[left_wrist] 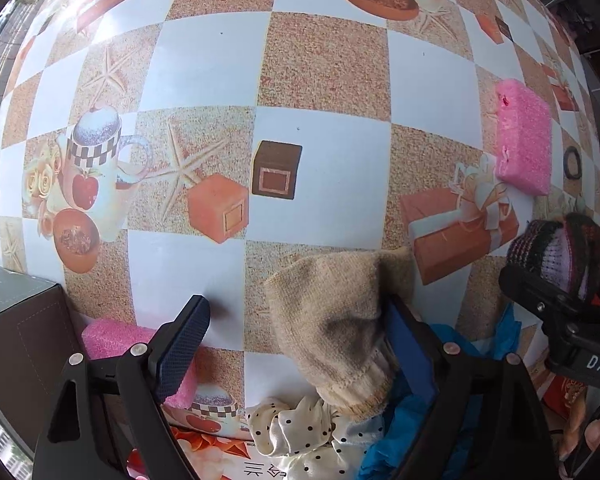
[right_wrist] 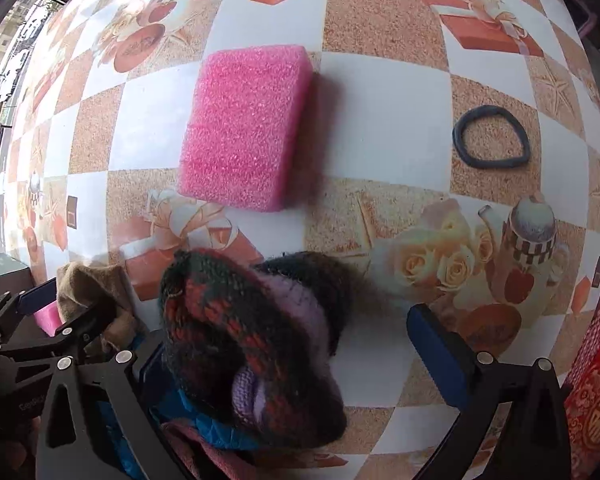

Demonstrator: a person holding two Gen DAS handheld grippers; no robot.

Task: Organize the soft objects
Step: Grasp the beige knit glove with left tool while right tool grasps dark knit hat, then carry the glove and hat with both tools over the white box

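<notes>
Beige knit sock (left_wrist: 332, 320) between spread left hand-held gripper (left_wrist: 296, 344) pads; right hand-held gripper (right_wrist: 300, 344) spread, striped knit (right_wrist: 252, 344) against one pad.

Each claw is a black plastic frame with triangular cut-outs in its arms and round silver screws at the joints. The left claw (left_wrist: 296, 344) ends in two flat dark blue pads (left_wrist: 182, 346) with a fine gridded texture. The right claw (right_wrist: 300, 364) carries the same blue pads (right_wrist: 440, 352), rectangular with rounded corners. Seen from the left camera, the right claw's black body bears white letters reading "DAS". A fingertip shows at that picture's lower right edge.
</notes>
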